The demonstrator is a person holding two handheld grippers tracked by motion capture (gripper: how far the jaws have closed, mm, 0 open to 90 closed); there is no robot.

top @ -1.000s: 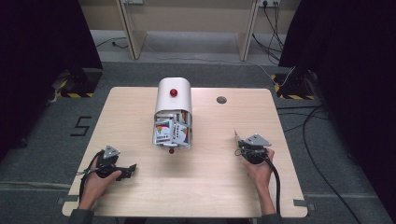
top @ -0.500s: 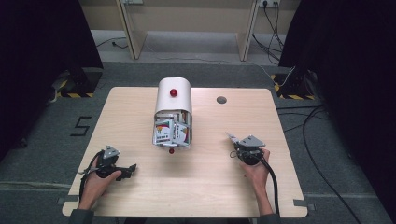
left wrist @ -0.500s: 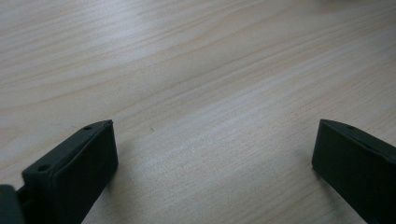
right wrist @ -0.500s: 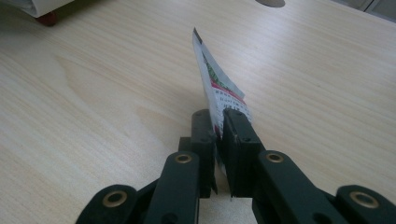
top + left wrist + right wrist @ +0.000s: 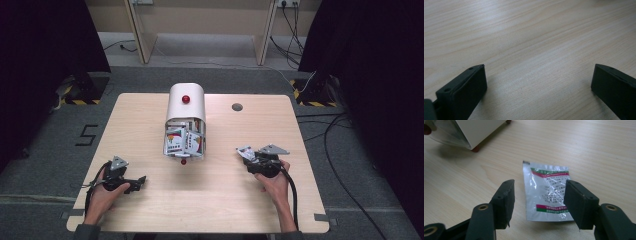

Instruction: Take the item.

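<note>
A silver sachet (image 5: 547, 191) with red and green bands lies flat on the wooden table (image 5: 599, 150). My right gripper (image 5: 539, 197) stands open over its near end, one jaw on each side and neither pressing it. From above, the sachet (image 5: 244, 151) shows as a small white patch at the tips of the right gripper (image 5: 248, 157), right of centre. My left gripper (image 5: 139, 181) rests near the front left, open (image 5: 539, 80) over bare wood with nothing between its jaws.
A white round-topped box (image 5: 185, 107) with a red knob lies at mid-table. Its open front holds several coloured sachets (image 5: 184, 141). Its corner and a red foot (image 5: 476, 149) lie up and left of the right gripper. A dark hole (image 5: 237, 106) marks the tabletop behind.
My right gripper has shifted left and slightly towards the person, and the sachet at its tips moved with it. The left gripper has stayed still.
</note>
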